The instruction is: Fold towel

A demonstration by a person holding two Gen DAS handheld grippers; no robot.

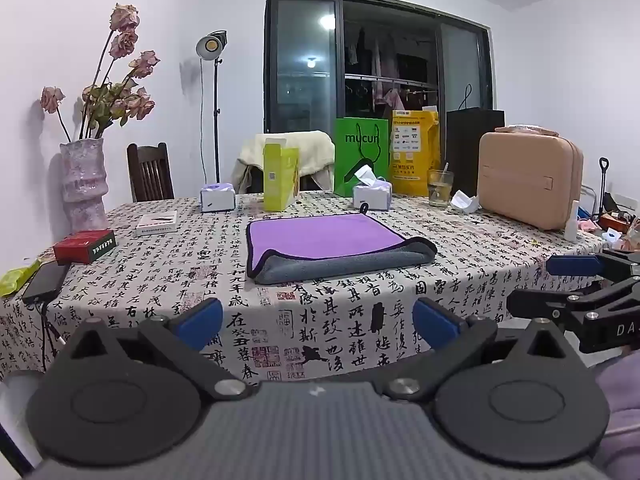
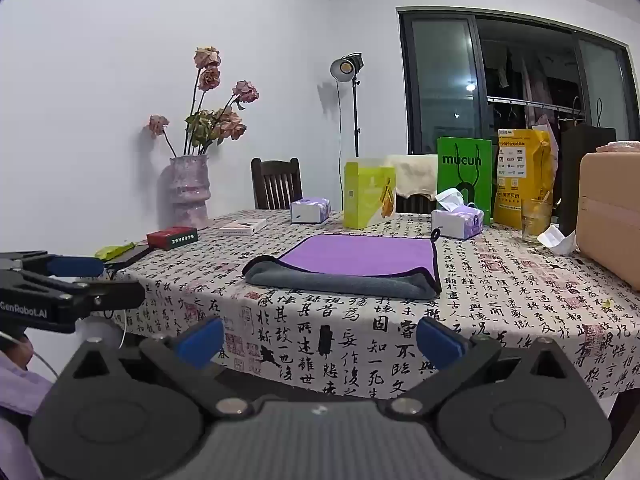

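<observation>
A purple towel with a grey underside (image 1: 328, 244) lies folded on the calligraphy-print tablecloth (image 1: 360, 320), its grey folded edge toward me. It also shows in the right wrist view (image 2: 352, 264). My left gripper (image 1: 318, 324) is open and empty, held back off the table's near edge, well short of the towel. My right gripper (image 2: 320, 340) is open and empty too, also back from the near edge. Each gripper shows at the side of the other's view: the right gripper (image 1: 576, 280) and the left gripper (image 2: 72, 280).
Behind the towel stand two tissue boxes (image 1: 372, 194), a yellow-green box (image 1: 280, 178), a green bag (image 1: 362, 156), a glass (image 1: 440, 188) and a tan case (image 1: 528, 178). At the left are a vase (image 1: 82, 184), a red box (image 1: 84, 245) and a phone (image 1: 44, 282).
</observation>
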